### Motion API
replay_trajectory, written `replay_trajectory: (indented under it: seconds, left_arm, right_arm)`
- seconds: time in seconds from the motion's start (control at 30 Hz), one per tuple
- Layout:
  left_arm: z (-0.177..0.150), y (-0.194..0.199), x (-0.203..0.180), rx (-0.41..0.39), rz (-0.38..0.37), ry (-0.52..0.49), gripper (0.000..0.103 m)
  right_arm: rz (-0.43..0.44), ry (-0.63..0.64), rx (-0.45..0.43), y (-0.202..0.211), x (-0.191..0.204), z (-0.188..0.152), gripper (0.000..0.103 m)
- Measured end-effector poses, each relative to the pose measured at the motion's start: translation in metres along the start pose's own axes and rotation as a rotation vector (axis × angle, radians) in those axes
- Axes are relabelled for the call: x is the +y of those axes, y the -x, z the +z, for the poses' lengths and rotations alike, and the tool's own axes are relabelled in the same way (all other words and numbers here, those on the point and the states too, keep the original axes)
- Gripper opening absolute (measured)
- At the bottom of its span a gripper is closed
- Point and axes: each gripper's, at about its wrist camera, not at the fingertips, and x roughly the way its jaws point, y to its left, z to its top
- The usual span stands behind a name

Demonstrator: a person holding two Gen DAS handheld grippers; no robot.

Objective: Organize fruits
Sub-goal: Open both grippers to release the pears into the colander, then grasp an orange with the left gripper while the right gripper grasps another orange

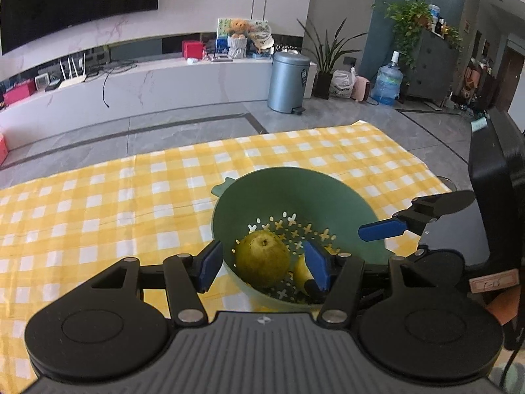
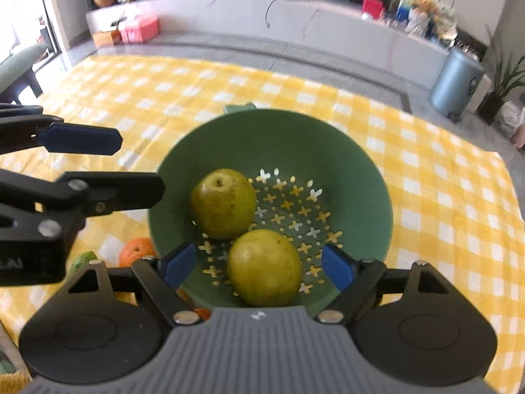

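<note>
A green colander [image 2: 272,131] stands on the yellow checked cloth with two yellow-green pears in it. My right gripper [image 2: 259,264] hangs over the near pear [image 2: 264,267], open, with a gap on each side of the fruit. The far pear [image 2: 223,203] lies to its upper left. In the left wrist view my left gripper [image 1: 262,269] is open above the colander's near rim [image 1: 295,177], its pads clear of the pear [image 1: 262,257] between them. The second pear [image 1: 300,272] is half hidden behind one finger. A blue-padded finger [image 1: 382,229] of the right gripper reaches in from the right.
An orange [image 2: 136,251] and a green fruit [image 2: 83,259] lie on the cloth [image 2: 443,197] left of the colander, partly hidden by my right gripper. The left gripper's fingers [image 2: 82,138] hover over that side. Beyond the table's far edge stands a grey bin [image 1: 288,82].
</note>
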Motion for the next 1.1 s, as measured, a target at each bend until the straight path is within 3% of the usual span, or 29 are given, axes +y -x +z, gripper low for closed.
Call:
replay_trajectory:
  seconds: [0.37, 0.5, 0.67, 0.87, 1.07, 1.1]
  left_arm:
    - [-0.035, 0.046, -0.002, -0.055, -0.023, 0.009, 0.07]
    - [-0.054, 0.051, 0.005, -0.05, -0.037, 0.047, 0.07]
    - [-0.075, 0.055, 0.009, -0.065, -0.062, 0.066, 0.07]
    - [-0.098, 0.05, 0.023, -0.043, -0.096, 0.101, 0.07]
    - [-0.112, 0.034, 0.034, 0.028, -0.089, 0.132, 0.07]
    - [-0.113, 0.032, 0.034, 0.035, -0.085, 0.129, 0.07]
  right_arm:
    - [-0.089, -0.2, -0.248, 0.059, 0.014, -0.059, 0.082]
    - [-0.119, -0.237, -0.301, 0.075, 0.026, -0.084, 0.089]
    - [-0.138, -0.282, -0.359, 0.081, 0.038, -0.112, 0.089]
    - [-0.179, -0.325, -0.368, 0.072, 0.05, -0.141, 0.083]
    - [-0.165, -0.328, -0.327, 0.061, 0.052, -0.143, 0.083]
    - [-0.166, -0.333, -0.313, 0.058, 0.051, -0.143, 0.079]
